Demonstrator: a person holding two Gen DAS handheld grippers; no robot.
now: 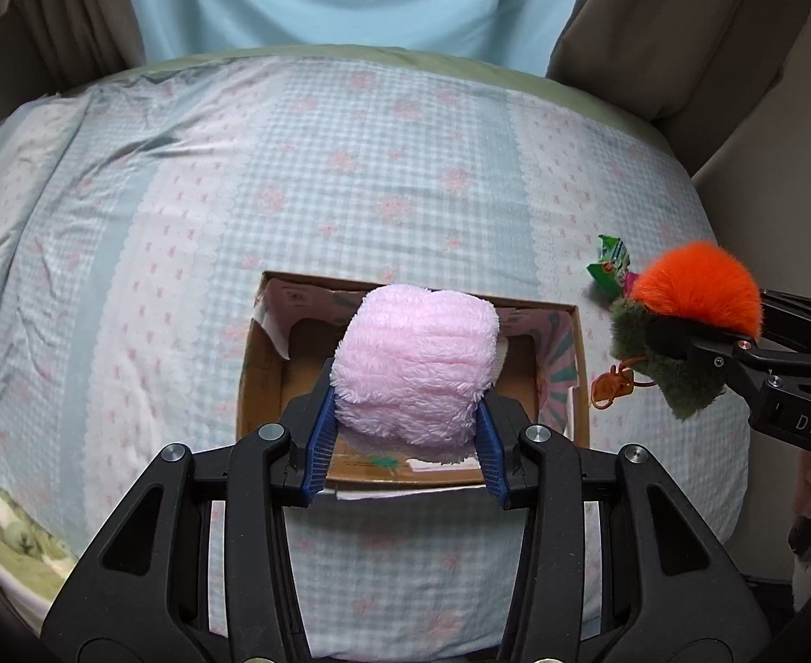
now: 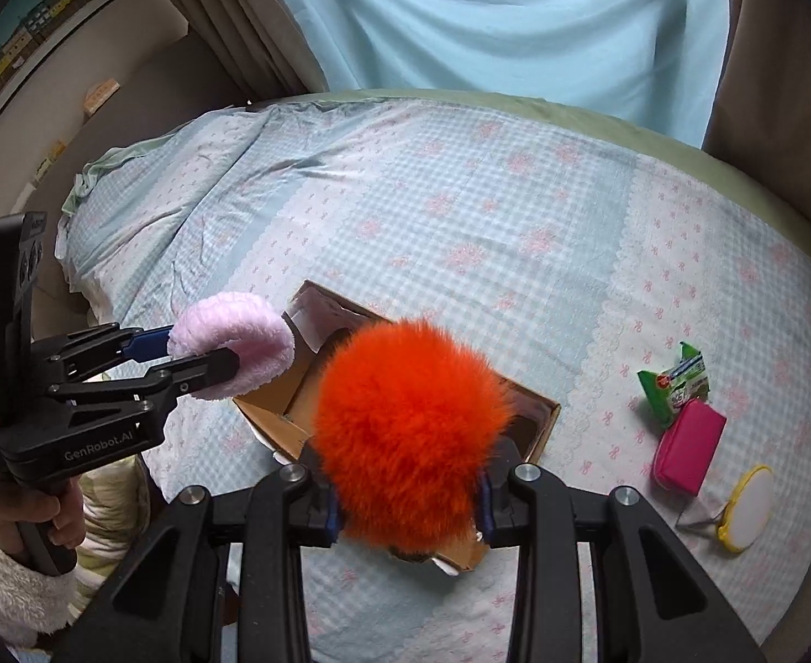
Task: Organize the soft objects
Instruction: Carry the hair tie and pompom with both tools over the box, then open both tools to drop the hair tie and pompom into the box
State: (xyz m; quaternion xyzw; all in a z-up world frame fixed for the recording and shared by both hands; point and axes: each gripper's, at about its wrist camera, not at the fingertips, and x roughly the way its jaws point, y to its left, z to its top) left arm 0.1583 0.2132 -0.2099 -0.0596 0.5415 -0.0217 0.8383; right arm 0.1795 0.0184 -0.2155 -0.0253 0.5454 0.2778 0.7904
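Note:
My left gripper [image 1: 405,442] is shut on a pink fluffy roll [image 1: 416,367] and holds it above an open cardboard box [image 1: 262,381] on the bed. It also shows in the right wrist view [image 2: 206,364] with the pink roll [image 2: 234,342]. My right gripper [image 2: 408,508] is shut on an orange pom-pom toy [image 2: 405,431] with a dark green plush part [image 1: 665,359], held just right of the box [image 2: 538,420]. In the left wrist view the right gripper [image 1: 682,337] and the orange toy [image 1: 698,293] are at the right.
The bed has a blue checked cover [image 1: 350,166]. On it at the right lie a green packet [image 2: 673,387], a pink pouch [image 2: 687,447] and a yellow-rimmed round item [image 2: 748,508]. Curtains [image 2: 488,11] hang behind the bed.

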